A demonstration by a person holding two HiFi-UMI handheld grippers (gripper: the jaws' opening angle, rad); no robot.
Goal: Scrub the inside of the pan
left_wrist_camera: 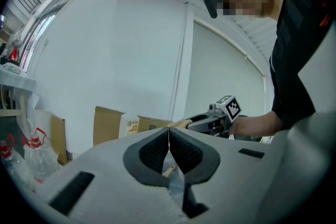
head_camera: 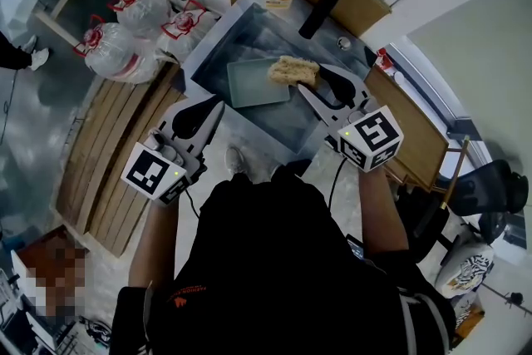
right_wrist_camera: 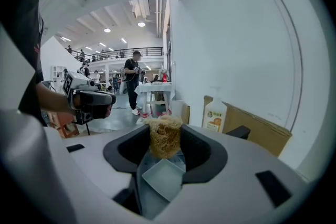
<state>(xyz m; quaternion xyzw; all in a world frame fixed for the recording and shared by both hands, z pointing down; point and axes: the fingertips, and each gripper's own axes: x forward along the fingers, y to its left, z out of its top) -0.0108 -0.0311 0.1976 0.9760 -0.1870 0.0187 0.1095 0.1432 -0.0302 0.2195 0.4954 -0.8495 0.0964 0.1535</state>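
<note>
The right gripper [right_wrist_camera: 165,132] clamps a fibrous scrubber [right_wrist_camera: 165,145], as its own view shows plainly. The left gripper [left_wrist_camera: 168,136] has its jaws pressed together on nothing. Only the head view shows the pan [head_camera: 253,87] whole, on the floor of the sink [head_camera: 241,33], with the scrubber at the pan's far right corner.

head view steeply above pan [head_camera: 252,87], gripper views level

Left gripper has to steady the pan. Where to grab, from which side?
Take the pan by its left rim, probably from above-left. It lies flat, its thin upright walls suit a pinch, and the scrubber held in the right gripper covers the far right corner. The left gripper has its jaws shut; open them first.
</note>
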